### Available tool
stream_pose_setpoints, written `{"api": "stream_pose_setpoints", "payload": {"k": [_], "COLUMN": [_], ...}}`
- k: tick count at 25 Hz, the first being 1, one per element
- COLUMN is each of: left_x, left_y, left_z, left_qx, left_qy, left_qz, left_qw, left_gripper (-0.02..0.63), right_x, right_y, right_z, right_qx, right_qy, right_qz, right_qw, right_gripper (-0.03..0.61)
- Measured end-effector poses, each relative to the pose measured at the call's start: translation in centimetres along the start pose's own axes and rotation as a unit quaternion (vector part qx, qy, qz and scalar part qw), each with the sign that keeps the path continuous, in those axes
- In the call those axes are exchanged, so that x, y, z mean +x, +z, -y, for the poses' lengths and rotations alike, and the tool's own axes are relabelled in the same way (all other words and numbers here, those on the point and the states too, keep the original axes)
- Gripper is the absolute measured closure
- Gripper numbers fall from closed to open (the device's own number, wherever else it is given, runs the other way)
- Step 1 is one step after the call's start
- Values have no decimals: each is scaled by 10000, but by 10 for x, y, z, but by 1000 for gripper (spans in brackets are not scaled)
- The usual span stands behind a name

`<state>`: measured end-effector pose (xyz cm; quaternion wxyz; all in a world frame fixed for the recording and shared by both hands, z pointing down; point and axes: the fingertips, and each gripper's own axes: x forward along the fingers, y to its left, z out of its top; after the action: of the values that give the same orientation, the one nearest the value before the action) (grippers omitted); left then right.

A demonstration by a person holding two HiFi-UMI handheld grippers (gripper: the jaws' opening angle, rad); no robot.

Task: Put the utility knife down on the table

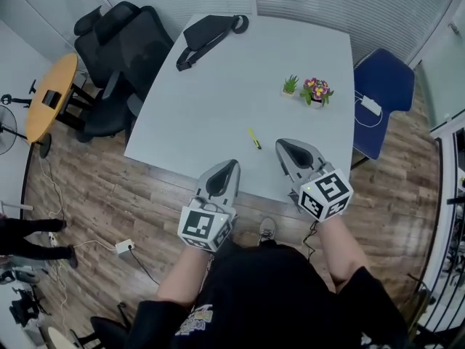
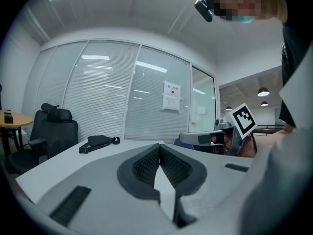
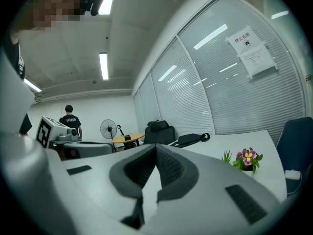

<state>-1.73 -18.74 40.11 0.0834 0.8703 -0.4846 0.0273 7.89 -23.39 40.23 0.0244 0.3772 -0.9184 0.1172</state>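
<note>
utility knife [image 1: 254,138] lies flat on the tabletop [image 1: 218,100], near the front edge, about mid-width, touching neither gripper; left hand-held gripper [image 1: 232,164] has its jaws closed on each other, nothing between them; right hand-held gripper [image 1: 280,144] the same, pads meeting, empty; both sit at the front edge, tips pointing in over the tabletop, knife just beyond and between them, nearer the right one. Reads to me as put-down done, release finished; next move likely just calls for backing both grippers off toward the person without clipping the knife; nothing to re-grasp.
</note>
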Motion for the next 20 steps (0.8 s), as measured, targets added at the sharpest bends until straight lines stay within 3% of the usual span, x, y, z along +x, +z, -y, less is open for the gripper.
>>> {"api": "stream_pose_setpoints", "payload": {"k": [8, 20], "left_x": [-28, -95], "left_y": [11, 0], "left_z": [-22, -65], "left_qx": [-67, -100], "left_qy": [-118, -942], "left_qz": [120, 54], "left_qw": [9998, 9955], "left_gripper": [607, 607], "right_x": [-2, 12], "right_y": [2, -26], "right_z": [-37, -127], "right_qx": [75, 49], "right_qy": [-197, -1055], "right_qz": [89, 28], "right_qw": [9997, 9944], "right_gripper": [575, 575]}}
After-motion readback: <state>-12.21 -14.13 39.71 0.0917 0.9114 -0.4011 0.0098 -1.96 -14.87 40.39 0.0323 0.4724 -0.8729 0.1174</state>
